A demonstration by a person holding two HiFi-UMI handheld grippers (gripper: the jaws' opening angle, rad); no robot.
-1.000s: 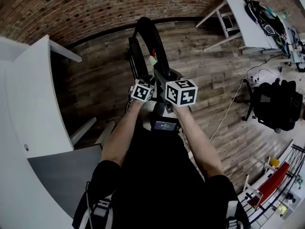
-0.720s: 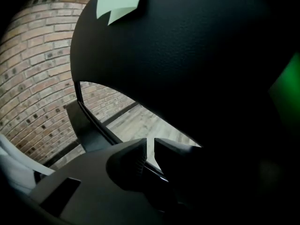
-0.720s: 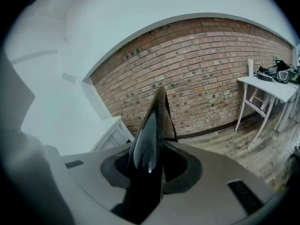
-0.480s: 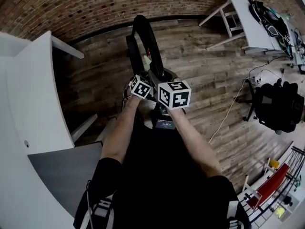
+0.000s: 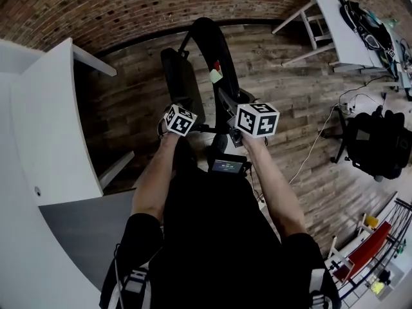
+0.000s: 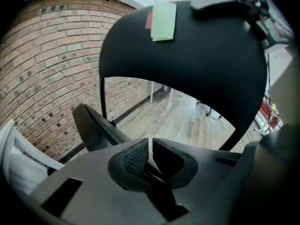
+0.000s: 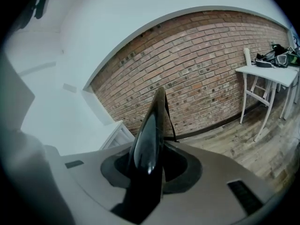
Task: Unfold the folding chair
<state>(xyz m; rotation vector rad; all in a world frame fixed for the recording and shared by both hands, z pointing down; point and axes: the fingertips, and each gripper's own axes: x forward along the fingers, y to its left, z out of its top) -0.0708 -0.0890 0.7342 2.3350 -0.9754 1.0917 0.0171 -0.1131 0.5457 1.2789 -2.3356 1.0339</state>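
A black folding chair stands on the wood floor ahead of me. Its curved backrest (image 5: 214,47) carries a green note (image 5: 214,76), and its seat (image 5: 183,82) hangs angled off to the left. My right gripper (image 5: 255,121) is shut on the backrest's edge, seen as a thin glossy black panel (image 7: 154,121) rising between the jaws (image 7: 150,170). My left gripper (image 5: 179,121) is low between seat and backrest. Its jaws (image 6: 150,159) have just been closing and now nearly meet, with only a sliver of light and nothing seen between them. It faces the backrest (image 6: 187,64), with the seat edge (image 6: 93,125) to its left.
A white counter (image 5: 45,127) runs along the left. A white table (image 5: 335,21) with gear stands at the back right. A black bag (image 5: 376,143) and a cable (image 5: 312,143) lie on the floor to the right. The brick wall (image 5: 129,5) is behind the chair.
The seat has swung left, away from the backrest, so the chair has opened wider. My left gripper moved left and down with it; the right one shifted slightly right, still on the backrest.
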